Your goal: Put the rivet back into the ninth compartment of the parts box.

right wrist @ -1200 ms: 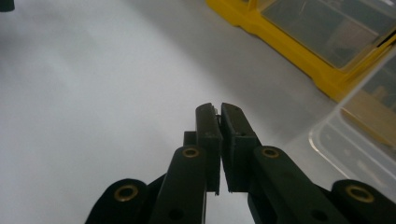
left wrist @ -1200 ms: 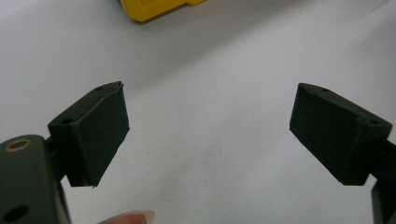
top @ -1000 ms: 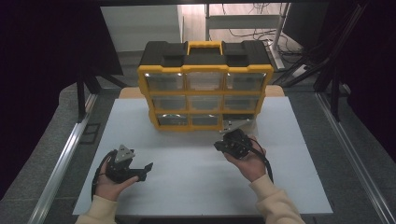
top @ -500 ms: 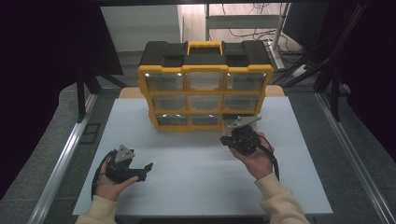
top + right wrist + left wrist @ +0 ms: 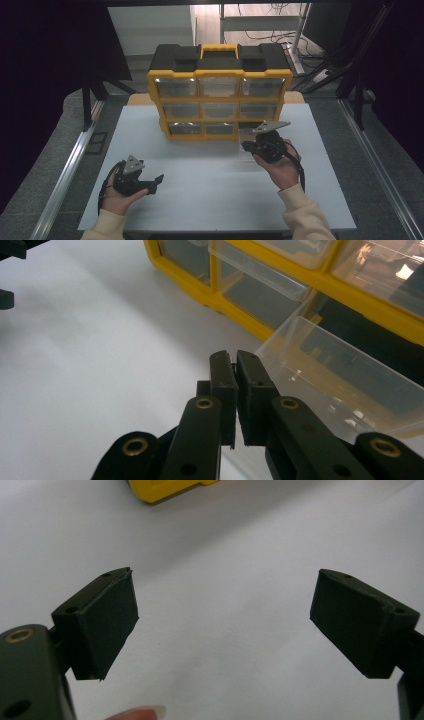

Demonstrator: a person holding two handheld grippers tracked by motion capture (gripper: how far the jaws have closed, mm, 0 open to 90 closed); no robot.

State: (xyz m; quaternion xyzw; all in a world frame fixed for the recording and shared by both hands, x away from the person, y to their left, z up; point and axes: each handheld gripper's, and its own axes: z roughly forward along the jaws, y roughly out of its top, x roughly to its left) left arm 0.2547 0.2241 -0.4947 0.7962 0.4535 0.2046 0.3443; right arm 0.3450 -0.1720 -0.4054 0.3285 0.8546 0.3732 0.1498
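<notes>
The clear plastic drawer [image 5: 330,385] stuck out of the bottom row, right-hand column, of the yellow-framed organiser [image 5: 220,102], which stood upright at the far middle of the white table [image 5: 200,185]. The drawer was thin-walled, glossy and see-through, a shallow box with rounded corners; the organiser had a black moulded top with a yellow handle and three rows of three transparent fronts. The tabletop was matte and smooth.

The right gripper [image 5: 235,356] was held just in front of that drawer by a hand with a cream sleeve, palm up, its two black flat-padded jaws pressed together with only a hairline gap; in the right gripper view they sat just beside the drawer's near corner, and whether they pinched its edge could not be told. The left gripper [image 5: 156,178] lay low over the table's near left, well apart from the organiser, jaws spread wide with nothing between them.
</notes>
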